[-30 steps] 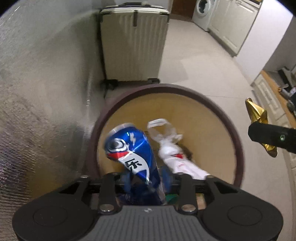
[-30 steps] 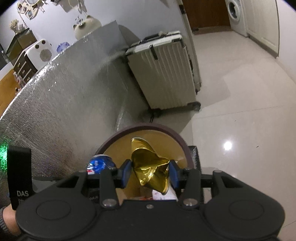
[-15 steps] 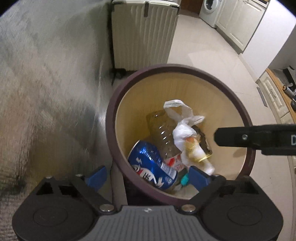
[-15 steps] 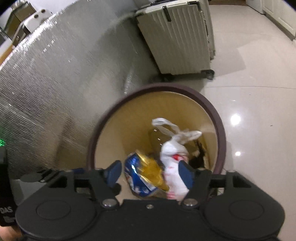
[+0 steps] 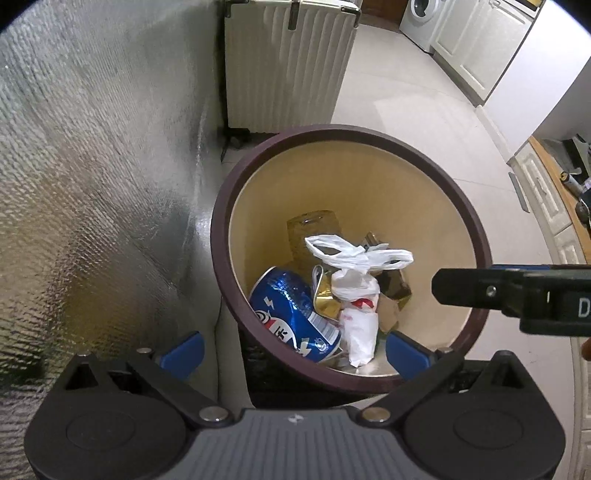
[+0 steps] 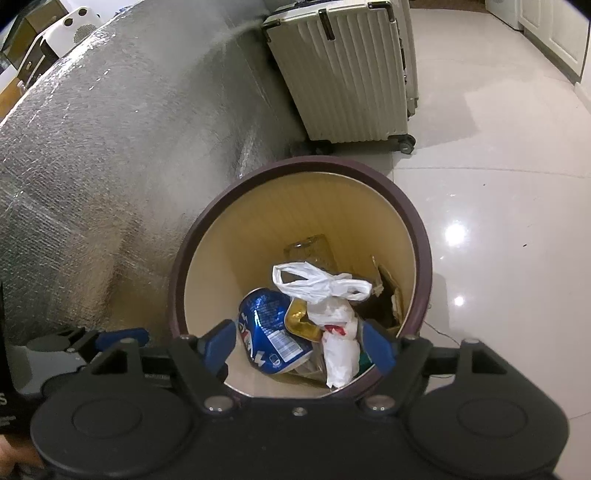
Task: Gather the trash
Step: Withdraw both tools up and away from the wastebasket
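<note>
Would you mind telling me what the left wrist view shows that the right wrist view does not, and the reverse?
Only the left wrist view shows the washing machine, the white cabinets and the right gripper's black finger reaching in from the side. Only the right wrist view shows the white ventilated box beyond the foil and the suitcase's wheel. Both show the brown-rimmed bin holding the blue can, gold wrapper and knotted white bag, beside the silver foil sheet and cream suitcase.
</note>
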### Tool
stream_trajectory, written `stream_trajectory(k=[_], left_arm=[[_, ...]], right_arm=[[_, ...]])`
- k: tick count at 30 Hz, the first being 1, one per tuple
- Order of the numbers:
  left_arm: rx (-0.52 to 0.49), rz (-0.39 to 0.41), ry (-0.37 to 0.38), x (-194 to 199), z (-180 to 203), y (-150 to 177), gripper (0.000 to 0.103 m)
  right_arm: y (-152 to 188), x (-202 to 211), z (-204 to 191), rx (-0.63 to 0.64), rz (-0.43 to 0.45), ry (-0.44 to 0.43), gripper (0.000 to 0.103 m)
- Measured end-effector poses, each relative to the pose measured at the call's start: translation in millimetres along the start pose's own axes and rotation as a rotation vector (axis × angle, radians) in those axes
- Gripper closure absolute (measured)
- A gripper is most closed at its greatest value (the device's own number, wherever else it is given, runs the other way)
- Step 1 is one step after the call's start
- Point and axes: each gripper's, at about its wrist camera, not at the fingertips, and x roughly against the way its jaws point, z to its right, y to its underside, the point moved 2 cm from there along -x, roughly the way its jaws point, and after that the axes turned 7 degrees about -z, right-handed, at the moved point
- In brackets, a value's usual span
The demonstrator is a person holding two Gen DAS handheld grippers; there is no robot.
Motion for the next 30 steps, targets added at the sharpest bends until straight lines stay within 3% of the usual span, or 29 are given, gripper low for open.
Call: stream_trajectory(k=[13,30], left_arm=[[-0.030,0.051,0.019,40,12,14,0.000],[-0.060,0.187,0.060,140,17,42,0.000]], right_arm=[[12,37,-12,0.016,0.067,0.041,0.019],[37,116,-40,0.009,0.213,0.133,0.008]])
